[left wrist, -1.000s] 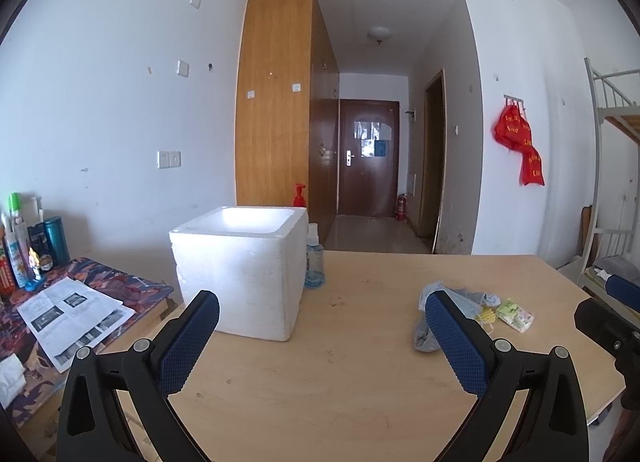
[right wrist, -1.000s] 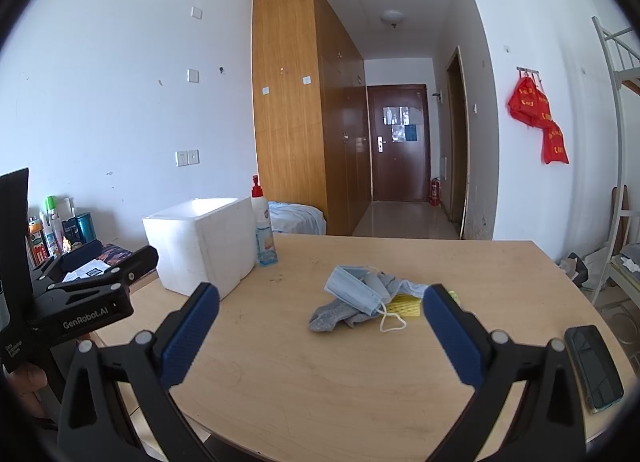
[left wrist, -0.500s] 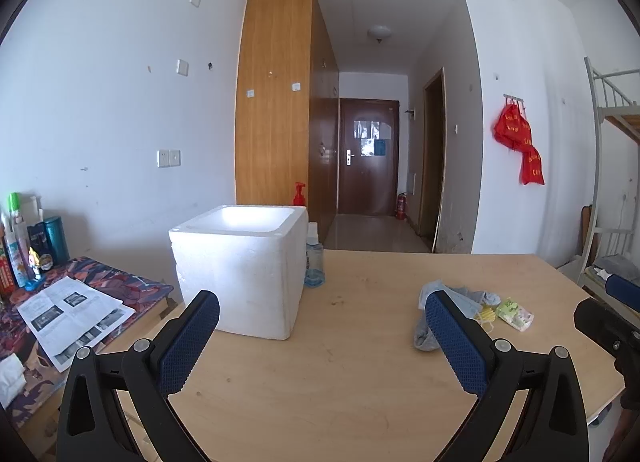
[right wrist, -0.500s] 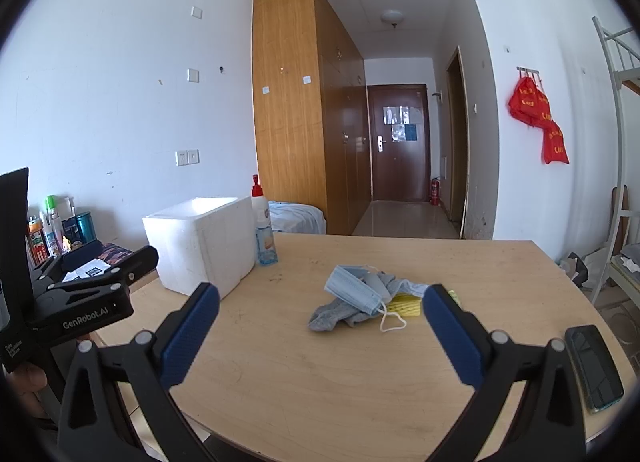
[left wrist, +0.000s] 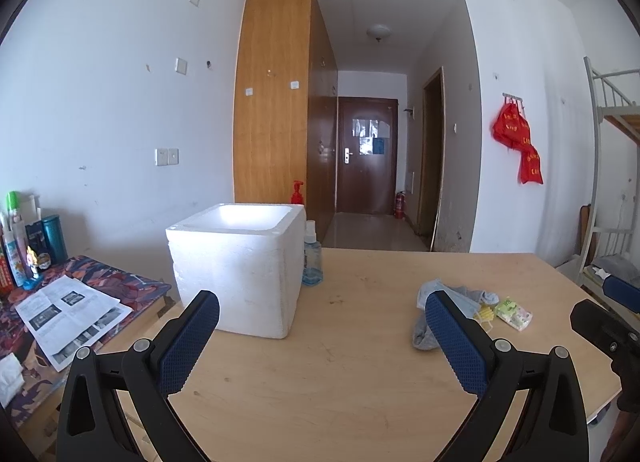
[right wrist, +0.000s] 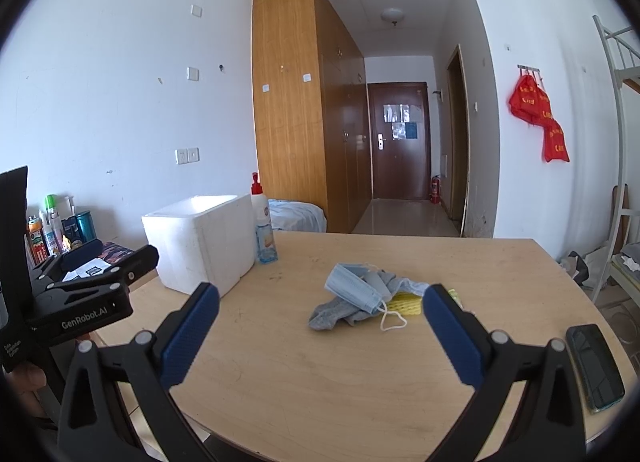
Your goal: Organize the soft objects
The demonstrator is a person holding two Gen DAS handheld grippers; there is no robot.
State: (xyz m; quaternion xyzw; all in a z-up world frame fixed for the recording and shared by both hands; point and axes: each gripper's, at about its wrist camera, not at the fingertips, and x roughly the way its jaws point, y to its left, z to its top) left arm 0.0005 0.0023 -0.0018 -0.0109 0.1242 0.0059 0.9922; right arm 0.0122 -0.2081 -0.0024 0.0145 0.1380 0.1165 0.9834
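Observation:
A small heap of soft things lies on the wooden table [right wrist: 320, 374]: a blue face mask [right wrist: 354, 288] on top of a grey sock [right wrist: 332, 312], with a yellow cloth [right wrist: 406, 302] beside them. In the left wrist view the heap [left wrist: 452, 298] sits right of centre, partly hidden by a finger. A white foam box [left wrist: 240, 262] stands open-topped at the table's left. My right gripper [right wrist: 320, 336] is open, short of the heap. My left gripper [left wrist: 322, 338] is open near the box, holding nothing.
A clear sanitizer bottle [right wrist: 265, 236] stands beside the box. A phone [right wrist: 596, 372] lies at the table's right edge. A small green-and-pink packet [left wrist: 514, 312] lies right of the heap. A side table [left wrist: 52, 314] with papers and bottles stands on the left; a bunk bed frame [right wrist: 622, 182] on the right.

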